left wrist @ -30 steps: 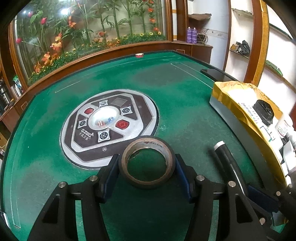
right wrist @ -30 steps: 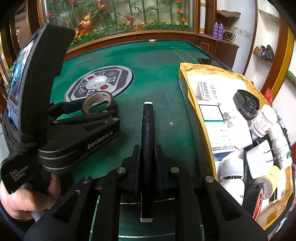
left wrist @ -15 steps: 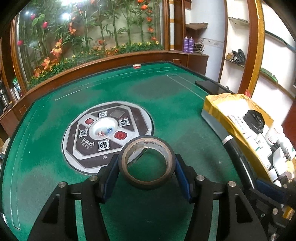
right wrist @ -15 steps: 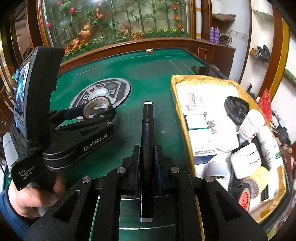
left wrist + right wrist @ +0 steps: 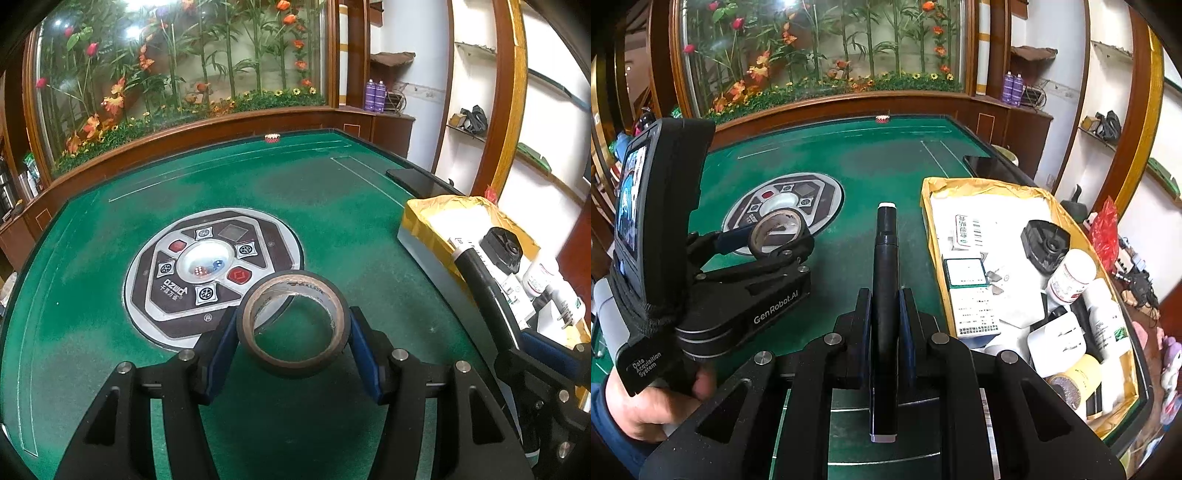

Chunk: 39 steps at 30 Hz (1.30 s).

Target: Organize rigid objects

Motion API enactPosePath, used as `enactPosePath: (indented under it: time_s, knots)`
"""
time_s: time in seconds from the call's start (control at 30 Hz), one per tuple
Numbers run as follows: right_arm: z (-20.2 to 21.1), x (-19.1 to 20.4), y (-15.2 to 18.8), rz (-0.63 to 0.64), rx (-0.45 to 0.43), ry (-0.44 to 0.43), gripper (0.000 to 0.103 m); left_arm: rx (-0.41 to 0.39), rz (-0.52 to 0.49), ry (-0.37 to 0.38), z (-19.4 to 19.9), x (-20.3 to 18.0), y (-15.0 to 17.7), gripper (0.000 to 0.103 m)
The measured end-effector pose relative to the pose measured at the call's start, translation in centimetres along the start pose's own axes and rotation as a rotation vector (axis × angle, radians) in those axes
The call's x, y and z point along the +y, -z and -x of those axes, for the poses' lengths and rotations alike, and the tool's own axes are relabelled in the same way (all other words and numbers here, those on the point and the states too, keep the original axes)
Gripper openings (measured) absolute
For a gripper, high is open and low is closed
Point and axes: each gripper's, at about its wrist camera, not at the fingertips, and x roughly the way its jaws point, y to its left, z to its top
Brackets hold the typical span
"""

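Tape roll (image 5: 293,328) between left tool (image 5: 293,343) pads — gripped

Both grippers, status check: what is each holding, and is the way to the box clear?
Left gripper shut on tape roll, above the felt. Right gripper shut on black pen. Yellow-lined box to the right, already crowded. Nothing between.

The left gripper (image 5: 293,332) sits at the lower centre of its own view, its jaws closed on a roll of tape (image 5: 293,326). The right gripper (image 5: 883,314), at the lower centre of its view, has its jaws clamped on a black pen (image 5: 884,258). The left hand (image 5: 646,402) grips its handle at the lower left.
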Motion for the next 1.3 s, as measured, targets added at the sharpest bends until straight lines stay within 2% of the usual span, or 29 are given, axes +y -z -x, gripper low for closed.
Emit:
enactPosePath:
  time_s: [0.73, 1.3]
  knots:
    - [1.2, -0.4, 0.3, -0.01, -0.026, 0.026, 0.014, -0.06, -0.031, 0.014, 1.3, -1.0, -0.1, 0.058]
    - [1.3, -1.9, 0.6, -0.033, -0.051, 0.064, 0.014, -0.065, -0.041, 0.014, 1.4, -1.4, 0.1, 0.058]
